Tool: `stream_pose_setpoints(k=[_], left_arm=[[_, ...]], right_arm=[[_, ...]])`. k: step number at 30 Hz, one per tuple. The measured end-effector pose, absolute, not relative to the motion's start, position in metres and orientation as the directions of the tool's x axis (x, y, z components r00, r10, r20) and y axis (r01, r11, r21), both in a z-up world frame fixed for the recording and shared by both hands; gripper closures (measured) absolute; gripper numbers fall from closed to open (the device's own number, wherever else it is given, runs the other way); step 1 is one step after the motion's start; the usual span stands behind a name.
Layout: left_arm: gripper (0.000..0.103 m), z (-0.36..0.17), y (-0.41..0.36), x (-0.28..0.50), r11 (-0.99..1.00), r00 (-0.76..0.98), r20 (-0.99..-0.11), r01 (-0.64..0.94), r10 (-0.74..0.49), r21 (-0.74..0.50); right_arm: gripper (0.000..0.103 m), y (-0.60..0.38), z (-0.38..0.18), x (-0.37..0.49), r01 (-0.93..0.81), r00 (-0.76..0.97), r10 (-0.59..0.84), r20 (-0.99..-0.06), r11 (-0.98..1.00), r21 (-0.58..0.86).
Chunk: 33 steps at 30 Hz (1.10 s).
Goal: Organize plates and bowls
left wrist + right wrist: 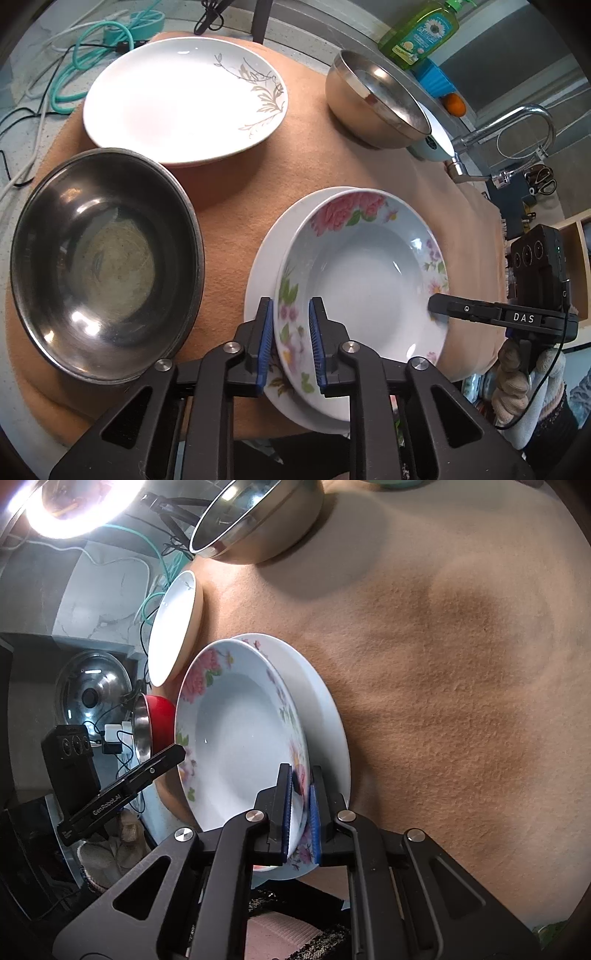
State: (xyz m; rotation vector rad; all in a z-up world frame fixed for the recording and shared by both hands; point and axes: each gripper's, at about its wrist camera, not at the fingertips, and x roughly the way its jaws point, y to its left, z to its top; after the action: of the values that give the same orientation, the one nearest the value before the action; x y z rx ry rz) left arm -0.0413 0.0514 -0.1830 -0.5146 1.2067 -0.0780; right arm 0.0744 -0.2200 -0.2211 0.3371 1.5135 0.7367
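Note:
A deep floral plate [369, 273] [236, 738] sits over a plain white plate [266, 266] [325, 709] on the orange cloth [229, 192]. My left gripper [291, 301] straddles the floral plate's near rim, and its blue pads stand slightly off the rim. My right gripper [300, 771] is shut on the opposite rim of the same plate. In the left wrist view the right gripper [437, 306] comes in from the right. The left gripper [173, 755] shows at the plate's far edge in the right wrist view.
A dark steel bowl [107, 266] stands left of the stack. A white plate with a leaf pattern [177, 107] lies behind it. Another steel bowl [373, 99] [258, 520] is at the back right. A soap bottle [421, 33], faucet [517, 122] and cables [74, 74] border the cloth.

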Motion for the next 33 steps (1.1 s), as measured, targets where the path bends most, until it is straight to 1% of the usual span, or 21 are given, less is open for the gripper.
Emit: stream_pose_setpoints(k=[4, 11, 20, 33], left_arm=[[0.085, -0.183, 0.052, -0.042, 0.879, 0.375, -0.869, -0.220, -0.324, -0.423], [0.085, -0.183, 0.050, -0.041, 0.886, 0.376, -0.872, -0.216, -0.313, -0.411], [0.085, -0.177, 0.042, -0.045, 0.911, 0.381, -0.883, -0.192, -0.273, -0.364], [0.085, -0.181, 0.042, -0.045, 0.902, 0.378, -0.878, -0.194, -0.294, -0.386]], right_arm=[[0.095, -0.218, -0.221, 0.074, -0.229, -0.102, 0.623, -0.775, 0.744, 0.628], [0.093, -0.210, -0.216, 0.068, -0.288, -0.089, 0.589, -0.803, 0.757, 0.587], [0.093, -0.211, -0.219, 0.069, -0.263, -0.119, 0.601, -0.790, 0.748, 0.609], [0.093, -0.227, -0.226, 0.077, -0.177, -0.139, 0.643, -0.753, 0.732, 0.658]])
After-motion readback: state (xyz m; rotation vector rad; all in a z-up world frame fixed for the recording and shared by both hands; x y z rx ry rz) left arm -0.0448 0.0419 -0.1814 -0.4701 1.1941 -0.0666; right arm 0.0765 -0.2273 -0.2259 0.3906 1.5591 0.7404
